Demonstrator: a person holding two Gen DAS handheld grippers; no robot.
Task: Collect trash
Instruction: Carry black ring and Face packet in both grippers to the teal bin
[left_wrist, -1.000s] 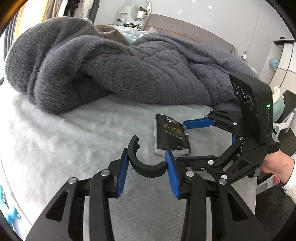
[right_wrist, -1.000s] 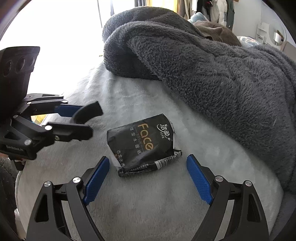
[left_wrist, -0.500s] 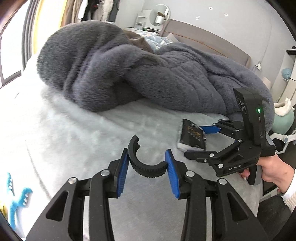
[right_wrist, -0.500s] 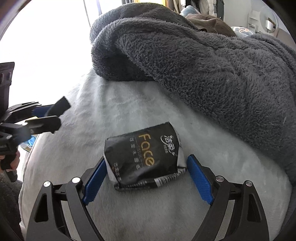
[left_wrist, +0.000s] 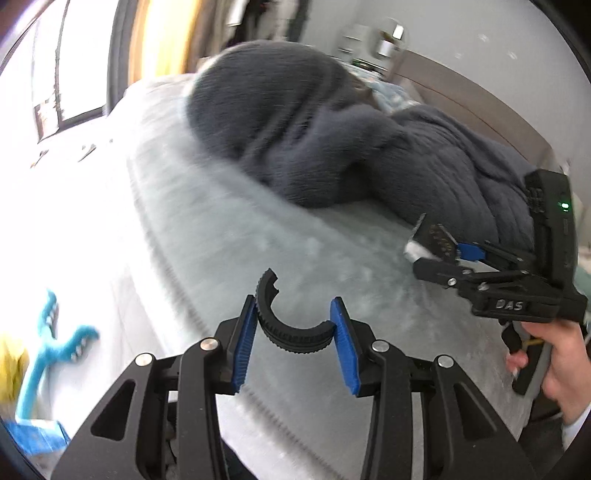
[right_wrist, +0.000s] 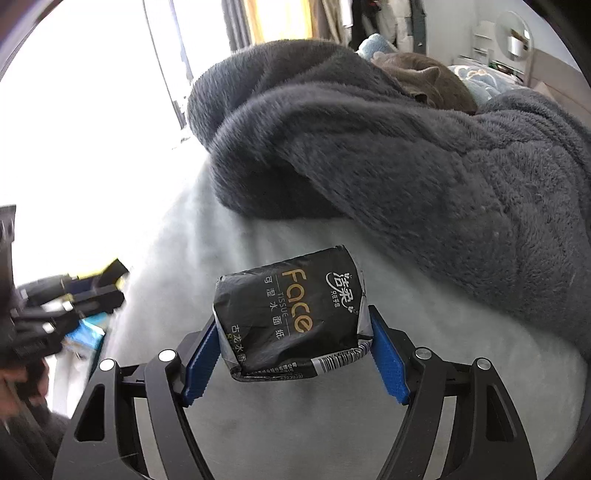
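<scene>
Above the bed (right_wrist: 369, 424), right gripper (right_wrist: 295, 343) clamps tissue pack (right_wrist: 291, 314)

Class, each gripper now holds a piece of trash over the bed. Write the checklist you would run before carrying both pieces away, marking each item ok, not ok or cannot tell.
1. Right gripper clamps the black tissue pack on both sides: ok.
2. Pack lifted clear of the grey bedsheet: cannot tell for sure; it looks raised.
3. Left gripper pinches the black curved plastic piece between both pads: ok.
4. Dark fleece blanket free of both grippers: ok.
5. Trash bin in view: not ok, none visible.
</scene>
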